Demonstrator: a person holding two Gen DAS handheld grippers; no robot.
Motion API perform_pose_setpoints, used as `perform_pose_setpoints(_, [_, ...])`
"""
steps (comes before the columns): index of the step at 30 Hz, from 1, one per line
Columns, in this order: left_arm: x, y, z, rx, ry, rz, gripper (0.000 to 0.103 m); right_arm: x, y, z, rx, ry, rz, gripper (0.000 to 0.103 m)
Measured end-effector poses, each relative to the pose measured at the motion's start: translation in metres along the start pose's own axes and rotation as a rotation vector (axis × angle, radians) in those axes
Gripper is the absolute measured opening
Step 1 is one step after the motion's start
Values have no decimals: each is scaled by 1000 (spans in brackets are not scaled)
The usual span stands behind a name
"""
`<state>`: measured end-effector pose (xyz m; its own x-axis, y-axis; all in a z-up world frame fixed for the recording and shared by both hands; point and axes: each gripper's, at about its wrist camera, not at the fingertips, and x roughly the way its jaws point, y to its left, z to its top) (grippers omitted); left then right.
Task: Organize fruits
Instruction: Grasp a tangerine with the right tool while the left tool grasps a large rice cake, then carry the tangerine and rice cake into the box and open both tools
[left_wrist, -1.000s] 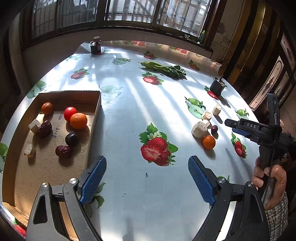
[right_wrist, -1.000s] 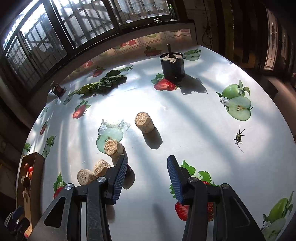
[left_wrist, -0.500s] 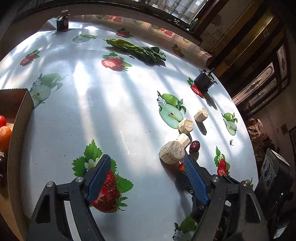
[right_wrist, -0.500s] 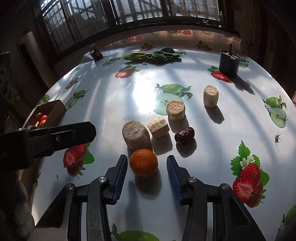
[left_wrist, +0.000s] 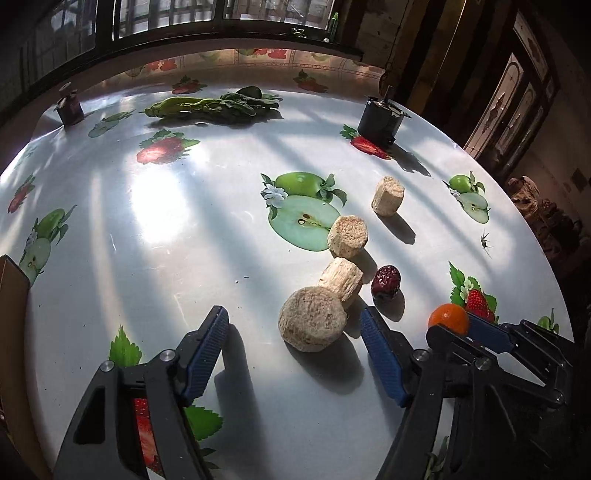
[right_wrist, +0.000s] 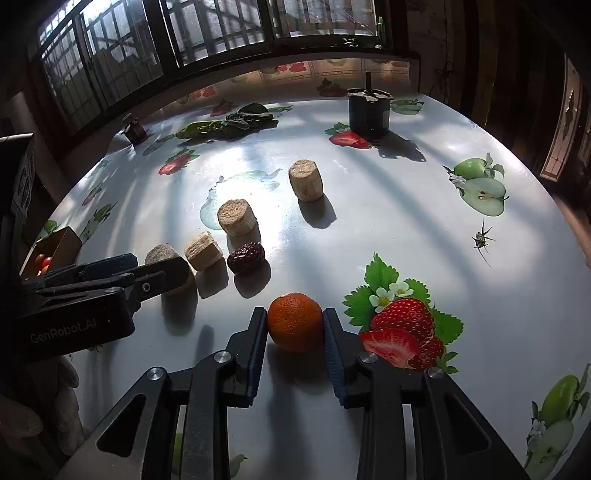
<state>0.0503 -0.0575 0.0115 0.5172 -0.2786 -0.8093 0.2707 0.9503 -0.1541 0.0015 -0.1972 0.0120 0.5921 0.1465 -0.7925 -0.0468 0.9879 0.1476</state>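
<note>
Sunlit fruit-print bench: my right tongs pinch the orange, while my left tongs, just closing yet clear, straddle the biggest cork-like cylinder; next, lift toward the cardboard box.

Right gripper pads clamp the tangerine on the fruit-print tablecloth, red date just beyond

In your right wrist view, the small round orange mandarin sits at lower centre on the glossy fruit-print tablecloth, between the right gripper pads. The wrinkled dark-red date lies above-left of it. The open brown cardboard box sits at the left edge.
</note>
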Motion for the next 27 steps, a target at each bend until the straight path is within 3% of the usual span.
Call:
perform_pose_setpoints(3, [2,1,1,0,-9,12,54,3,2,0,9,1,11,33])
perform_pose_setpoints(4, [1,3,1,-13,-12,-10,41,3,3,-1,5,-3,6,33])
perform_pose_setpoints(5, [0,6,1,-27,-8,-37,35,3,4,-1,0,-6,1,33])
perform_pose_setpoints(11, [-21,14,-9,-74,-16,-35,35,3,6,-3,3,-22,23,32])
perform_pose_setpoints(18, [-89,43,-37,-148,-98,-64,35,-2,9,-5,13,-52,43,32])
perform_pose_setpoints(21, [-121,73,-56,-211,-139,-48,35,-9,17,-6,-1,-73,52,32])
perform_pose_setpoints(27, [-170,166,-96,-405,-196,82,35,-35,58,-11,-33,-80,148,32])
